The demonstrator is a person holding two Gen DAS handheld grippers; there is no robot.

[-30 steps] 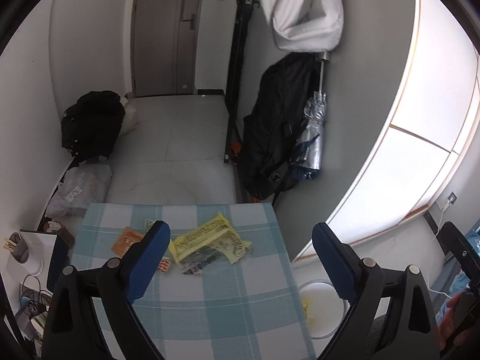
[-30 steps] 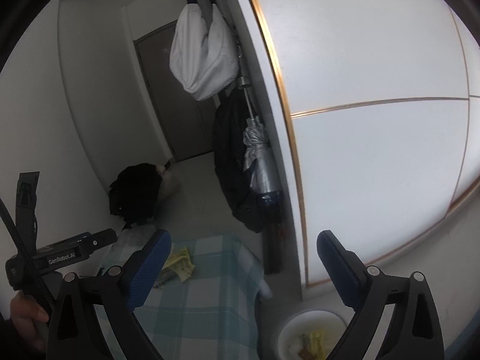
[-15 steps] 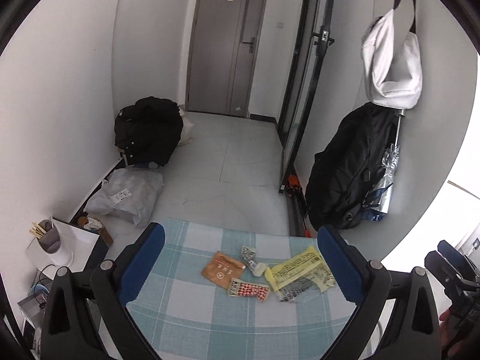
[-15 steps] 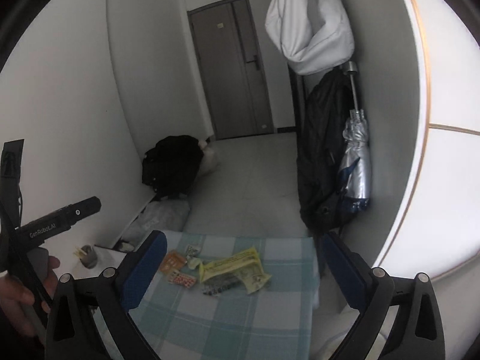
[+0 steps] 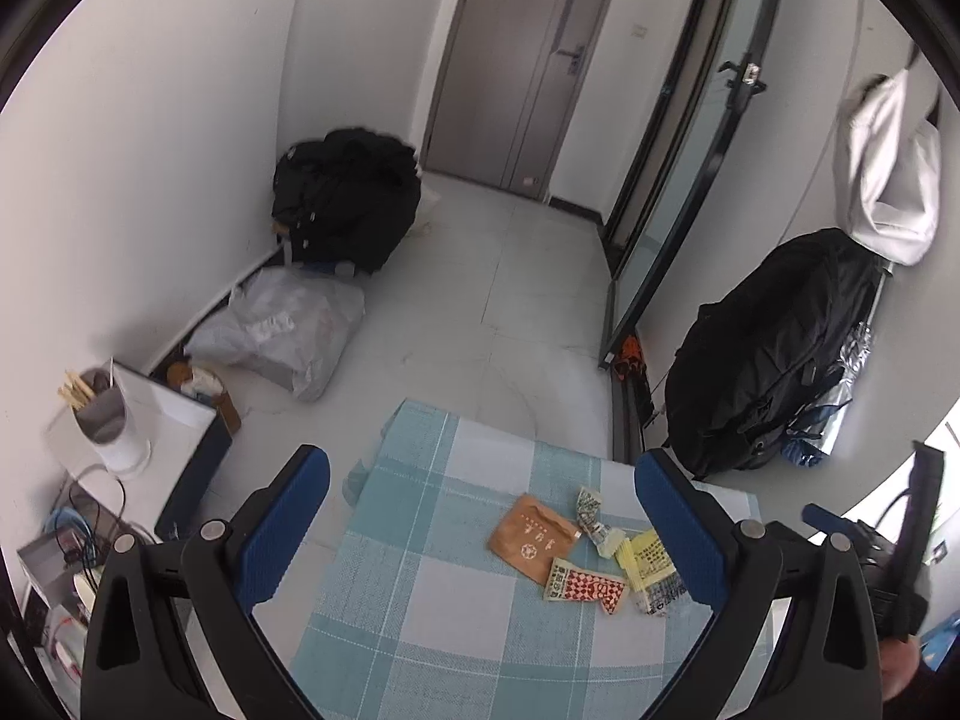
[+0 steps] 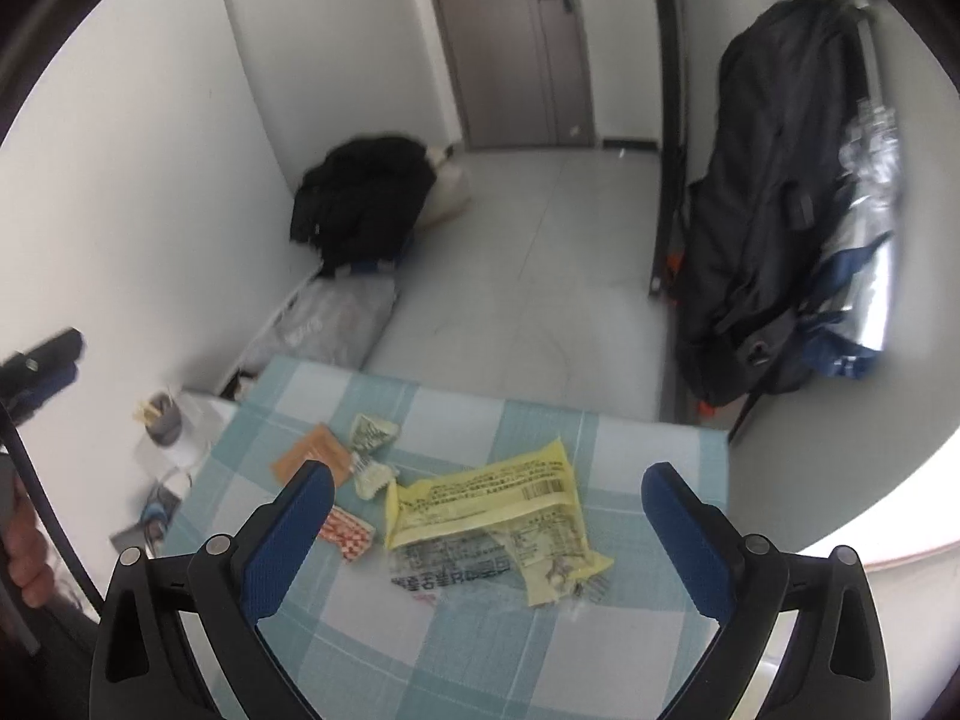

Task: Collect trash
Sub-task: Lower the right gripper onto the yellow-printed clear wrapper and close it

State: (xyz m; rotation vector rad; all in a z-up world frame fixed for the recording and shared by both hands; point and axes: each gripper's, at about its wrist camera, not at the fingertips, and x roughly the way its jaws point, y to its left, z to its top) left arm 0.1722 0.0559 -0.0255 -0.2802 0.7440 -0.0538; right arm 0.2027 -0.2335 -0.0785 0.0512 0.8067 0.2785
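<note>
Several wrappers lie on a table with a blue checked cloth. A yellow wrapper is the largest. An orange packet, a red-and-white checked packet and a small crumpled wrapper lie beside it. My left gripper is open and empty above the table's left part. My right gripper is open and empty above the yellow wrapper.
A black bag and a grey plastic bag lie on the floor by the left wall. A black backpack and a silver umbrella hang at the right. A white side table with a cup stands at the left.
Both grippers have swung left and tilted down towards the table. The wrappers now sit lower and closer in both views. The white bin on the floor has left both views.
</note>
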